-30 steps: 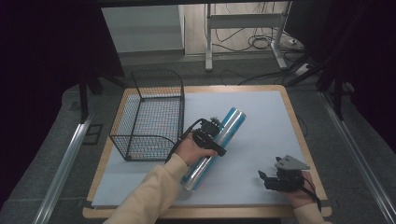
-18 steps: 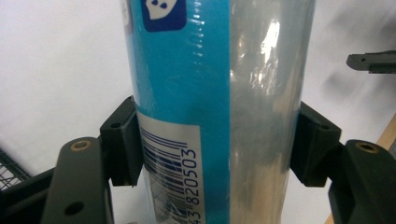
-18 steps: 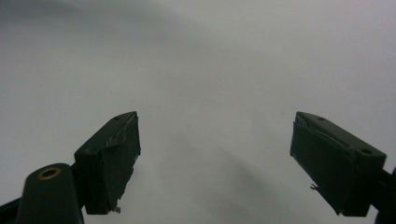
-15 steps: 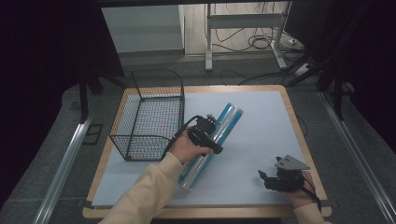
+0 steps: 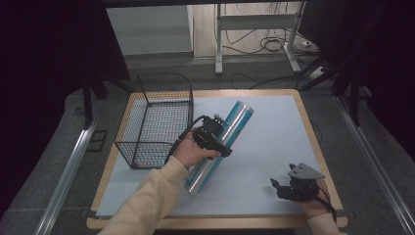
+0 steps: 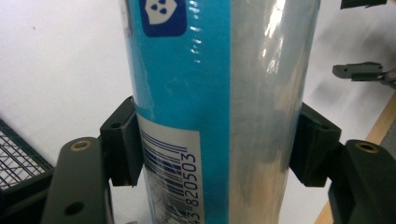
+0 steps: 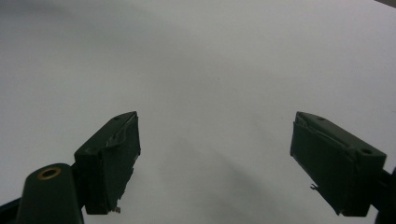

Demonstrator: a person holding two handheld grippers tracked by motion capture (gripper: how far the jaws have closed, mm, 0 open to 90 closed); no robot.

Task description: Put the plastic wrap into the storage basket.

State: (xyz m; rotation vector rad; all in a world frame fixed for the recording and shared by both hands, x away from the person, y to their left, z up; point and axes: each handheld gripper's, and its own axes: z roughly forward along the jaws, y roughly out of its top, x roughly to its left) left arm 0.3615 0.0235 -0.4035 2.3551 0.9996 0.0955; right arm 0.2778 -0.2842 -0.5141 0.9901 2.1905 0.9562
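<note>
tube [image 5: 219, 147]: long blue-silver roll, slanted on white mat [image 5: 274, 147], far end twd table's back, near end twd person; just beside wire basket [image 5: 155, 117]
left gripper [image 5: 211, 138]: clamped on tube mid-length, both pads tight on wrap [image 6: 215, 116]
change: vs a sec ago, tube swung a bit, far end nudged twd basket side & back; grip spot same
meaning: prob lifting/turning tube for basket; not in yet
right gripper [image 5: 288, 188]: jaws wide apart, nothing between, parked near front-right edge, same spot as before
basket: empty, upright
</note>
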